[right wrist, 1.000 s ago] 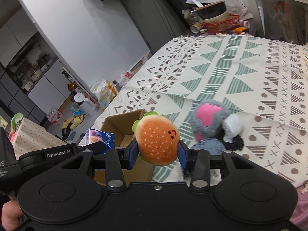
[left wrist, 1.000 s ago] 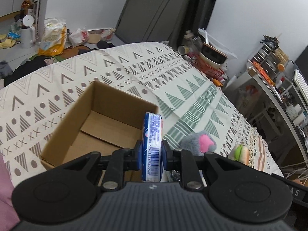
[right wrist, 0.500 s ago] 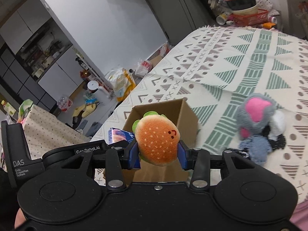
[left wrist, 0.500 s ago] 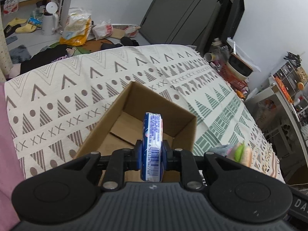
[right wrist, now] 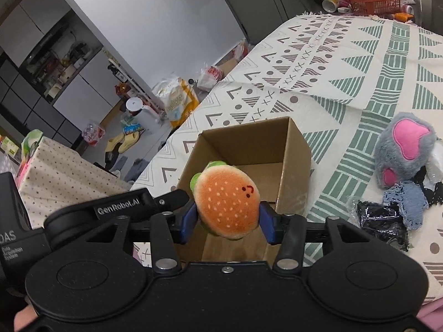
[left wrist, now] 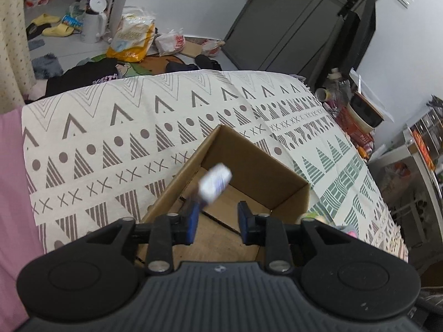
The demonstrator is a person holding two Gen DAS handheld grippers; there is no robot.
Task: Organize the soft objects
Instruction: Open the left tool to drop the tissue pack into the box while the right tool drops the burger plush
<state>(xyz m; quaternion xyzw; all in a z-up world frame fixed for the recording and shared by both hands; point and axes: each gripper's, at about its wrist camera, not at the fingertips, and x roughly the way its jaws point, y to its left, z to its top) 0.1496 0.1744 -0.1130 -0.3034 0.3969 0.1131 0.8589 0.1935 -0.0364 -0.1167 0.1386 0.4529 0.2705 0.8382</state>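
My left gripper (left wrist: pixel 217 221) hangs over an open cardboard box (left wrist: pixel 250 163) with its jaws spread and nothing between them. A small white-and-blue pack (left wrist: pixel 215 182), blurred, is in the air just above the box floor and beside the left finger; I cannot tell whether it touches that finger.

My right gripper (right wrist: pixel 227 222) is clamped on a burger plush (right wrist: pixel 227 200), bun face towards the camera, a green edge showing at its top left. It sits above the near side of the same box (right wrist: pixel 295 149), which looks empty in this view. The box rests on a patterned cloth (right wrist: pixel 360 83) over what seems to be a bed, near its left edge.

Towards the bed's right edge lie a grey plush paw (right wrist: pixel 402 149) with pink pads, a scrap of blue fabric (right wrist: pixel 409 202) touching it, and a black crinkly wrapper (right wrist: pixel 380 221) just beside that.

I judge the burger light and squashy, unlikely to break or slip; the pads press its sides without flattening it much. The paw looks fluffy and yielding, best pinched across its narrower part. The fabric would go limp and trail, so I would gather a fold.
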